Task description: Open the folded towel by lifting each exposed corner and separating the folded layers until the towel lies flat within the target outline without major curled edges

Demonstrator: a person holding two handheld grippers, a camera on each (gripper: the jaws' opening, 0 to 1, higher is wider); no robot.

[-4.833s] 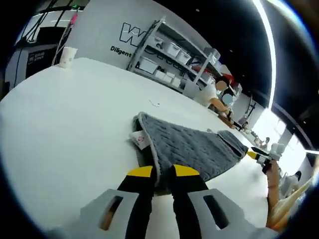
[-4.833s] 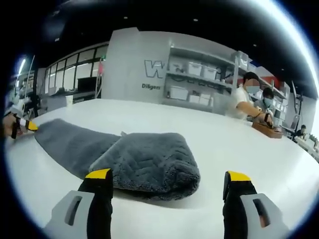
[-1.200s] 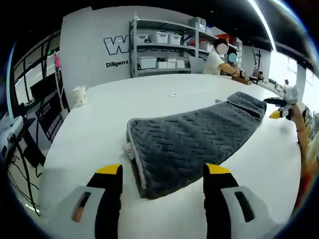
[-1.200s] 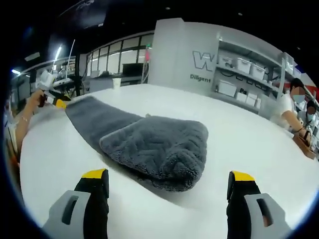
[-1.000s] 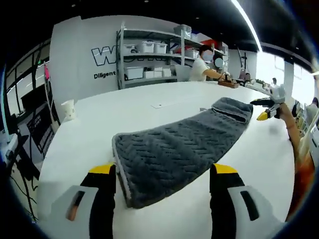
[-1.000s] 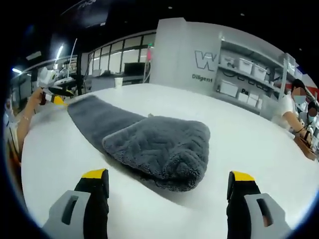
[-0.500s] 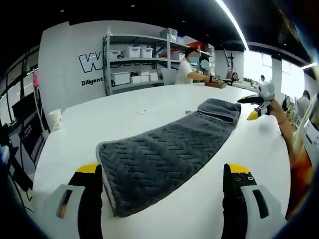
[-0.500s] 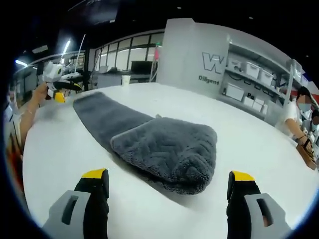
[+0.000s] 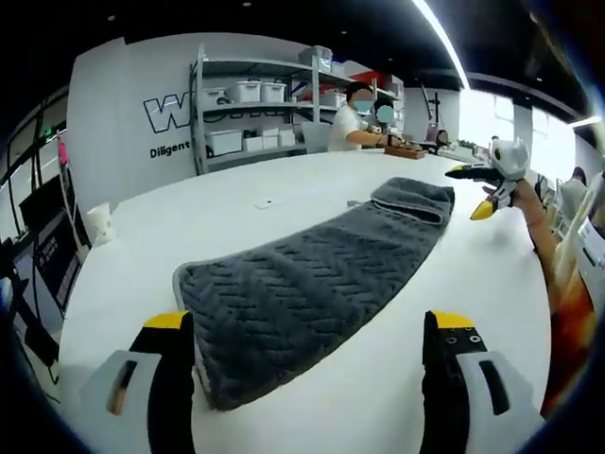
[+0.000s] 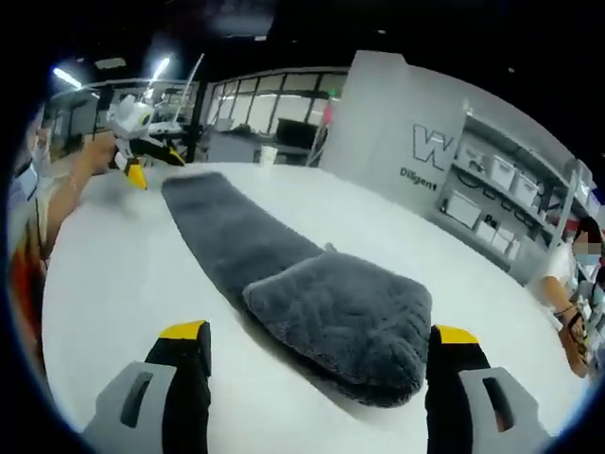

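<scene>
The towel (image 9: pixel 312 284) is lying on the white table (image 9: pixel 198 218), and its near end is sitting between the jaws of the left gripper (image 9: pixel 307 364), which is standing released and gripping nothing. From there the towel is stretching toward 1 o'clock. The right gripper (image 10: pixel 321 364) is also hanging open, with the folded end (image 10: pixel 345 317) at 12 o'clock, just beyond its tips.

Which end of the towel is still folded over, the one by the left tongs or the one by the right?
The end by the right tongs: the towel is doubled into a thick hump there. By the left tongs it lies flat.
</scene>
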